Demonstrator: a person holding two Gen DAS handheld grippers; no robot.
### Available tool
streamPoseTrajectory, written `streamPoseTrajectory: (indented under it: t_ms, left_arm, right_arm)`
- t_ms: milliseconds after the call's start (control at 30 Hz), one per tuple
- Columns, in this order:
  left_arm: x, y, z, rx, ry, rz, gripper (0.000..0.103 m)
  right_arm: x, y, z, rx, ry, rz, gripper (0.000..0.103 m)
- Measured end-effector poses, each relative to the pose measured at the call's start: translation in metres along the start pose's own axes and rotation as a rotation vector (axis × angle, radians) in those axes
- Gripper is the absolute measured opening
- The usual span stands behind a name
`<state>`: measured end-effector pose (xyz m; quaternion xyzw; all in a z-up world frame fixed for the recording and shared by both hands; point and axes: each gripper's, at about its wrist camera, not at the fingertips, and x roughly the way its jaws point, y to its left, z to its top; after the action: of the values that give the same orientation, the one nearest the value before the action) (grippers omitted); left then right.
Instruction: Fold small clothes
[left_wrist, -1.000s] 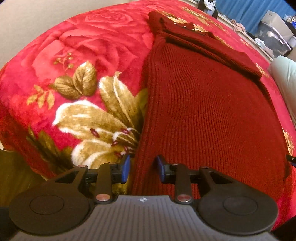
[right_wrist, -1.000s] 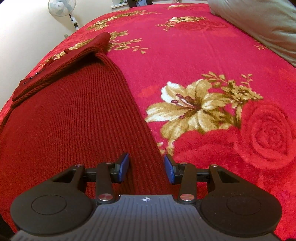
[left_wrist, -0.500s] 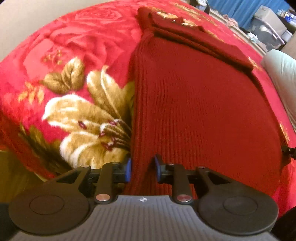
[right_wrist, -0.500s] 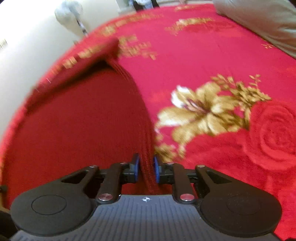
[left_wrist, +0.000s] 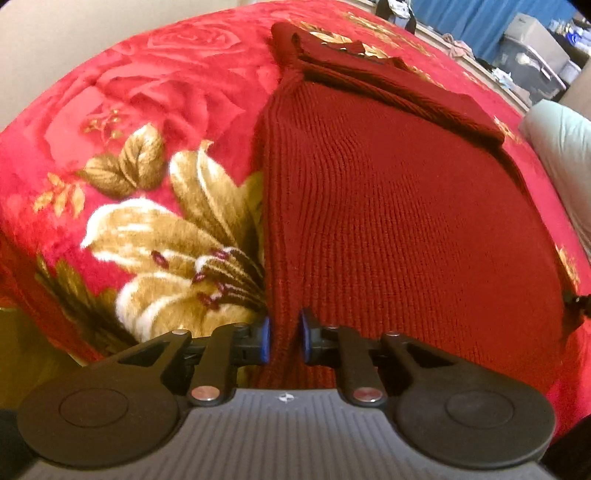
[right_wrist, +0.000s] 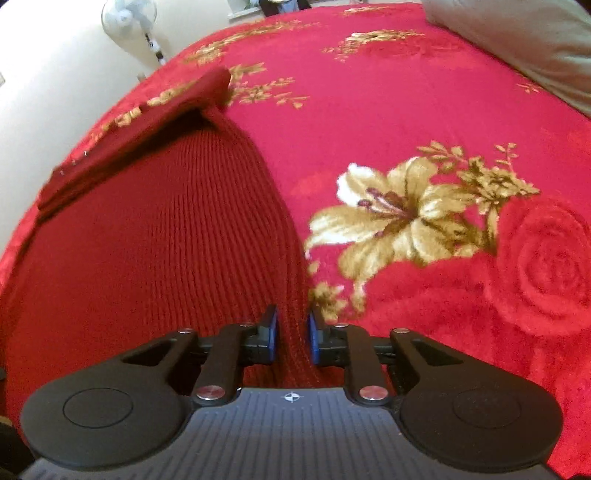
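A dark red ribbed knit garment (left_wrist: 399, 206) lies on a red floral blanket (left_wrist: 155, 122). Its sleeves are folded across the far end (left_wrist: 388, 81). My left gripper (left_wrist: 284, 338) is shut on the garment's near left corner, with knit pinched between the blue pads. In the right wrist view the same garment (right_wrist: 147, 251) fills the left half. My right gripper (right_wrist: 292, 338) is shut on its near right corner, the edge bunched between the pads. Both corners are lifted slightly off the blanket (right_wrist: 406, 122).
A pale pillow (right_wrist: 524, 44) lies at the far right of the bed; it also shows in the left wrist view (left_wrist: 561, 147). A white standing fan (right_wrist: 136, 26) is by the wall. Boxes and clutter (left_wrist: 532, 62) stand beyond the bed.
Both grippers have closed from open onto the garment's near corners. The corners have been drawn up slightly from the blanket.
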<state>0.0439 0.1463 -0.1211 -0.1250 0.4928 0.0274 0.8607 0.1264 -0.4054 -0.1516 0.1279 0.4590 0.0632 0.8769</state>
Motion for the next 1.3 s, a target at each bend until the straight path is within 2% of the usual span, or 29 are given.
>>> streamPoseTrajectory:
  t_ms: [100,233,333,433,667,833,933,1033,1100,1167,1200,1300]
  left_arm:
    - [0.0,0.003,0.0,-0.012,0.0,-0.008,0.017]
    - [-0.004,0.0,-0.002,0.005,-0.021,-0.001,0.012]
    - [-0.012,-0.009,-0.004,0.061,-0.068,0.021,0.011]
    - [-0.029,-0.018,-0.002,0.092,-0.125,-0.005,0.011]
    - [-0.105,-0.034,0.008,0.147,-0.268,-0.112,0.01]
    - [-0.164,-0.033,0.018,0.189,-0.317,-0.186,0.009]
    - [-0.215,-0.028,0.016,0.246,-0.363,-0.219,0.009]
    - [-0.263,-0.015,0.012,0.248,-0.417,-0.294,0.01]
    - [-0.281,-0.003,0.01,0.228,-0.44,-0.347,0.01]
    - [-0.276,0.007,0.013,0.19,-0.429,-0.377,0.01]
    - [-0.265,0.011,0.017,0.181,-0.409,-0.367,0.01]
    - [-0.217,0.016,0.033,0.136,-0.32,-0.34,0.01]
  right_arm:
    - [-0.001,0.005,0.0,-0.02,-0.008,-0.009,0.019]
    - [-0.003,0.004,0.0,-0.009,-0.022,-0.001,0.013]
    - [-0.011,0.006,0.001,-0.015,-0.057,0.019,0.012]
    - [-0.026,0.004,0.006,0.015,-0.119,0.068,0.011]
    - [-0.098,-0.006,0.032,0.113,-0.269,0.278,0.009]
    - [-0.152,-0.006,0.036,0.105,-0.364,0.317,0.007]
    - [-0.191,-0.016,0.029,0.128,-0.438,0.343,0.006]
    - [-0.234,-0.027,0.011,0.164,-0.517,0.393,0.006]
    - [-0.258,-0.034,-0.003,0.188,-0.569,0.427,0.006]
    - [-0.264,-0.04,-0.012,0.215,-0.596,0.445,0.006]
    - [-0.259,-0.043,-0.012,0.224,-0.589,0.437,0.006]
    - [-0.216,-0.045,0.003,0.253,-0.502,0.359,0.006]
